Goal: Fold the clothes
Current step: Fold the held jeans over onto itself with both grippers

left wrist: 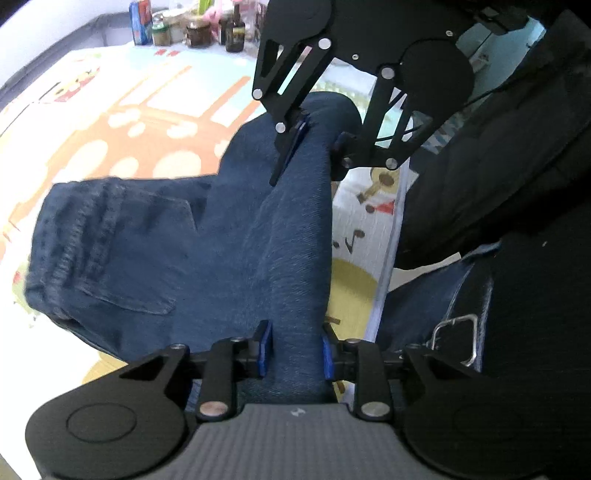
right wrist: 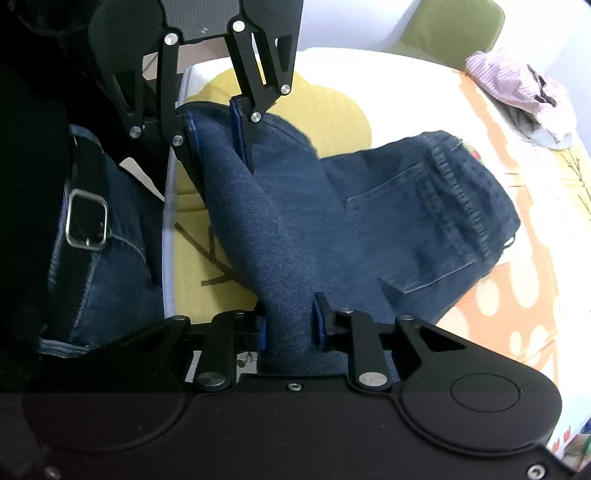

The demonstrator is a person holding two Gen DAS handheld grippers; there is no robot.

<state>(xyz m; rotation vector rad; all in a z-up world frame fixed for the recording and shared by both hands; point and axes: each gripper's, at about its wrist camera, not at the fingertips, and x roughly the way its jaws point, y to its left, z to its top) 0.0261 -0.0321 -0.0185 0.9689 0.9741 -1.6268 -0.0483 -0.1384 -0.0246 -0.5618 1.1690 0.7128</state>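
A pair of dark blue jeans (left wrist: 258, 240) lies on the patterned table mat (left wrist: 129, 122). Its waistband (right wrist: 461, 177) and back pocket rest flat, while a thick fold of denim is raised off the mat between my two grippers. In the left wrist view my left gripper (left wrist: 295, 350) is shut on the near end of that fold, blue pads pressing both sides. My right gripper (left wrist: 316, 151) clamps the far end. The right wrist view shows the same hold: right gripper (right wrist: 290, 328) shut on denim at the bottom, left gripper (right wrist: 214, 129) shut on it at the top.
Jars and bottles (left wrist: 199, 31) line the far table edge. A crumpled striped garment (right wrist: 517, 85) lies at a far corner near a green chair (right wrist: 454, 29). A person in a dark top, with a belt buckle (right wrist: 86, 219), stands against the table edge.
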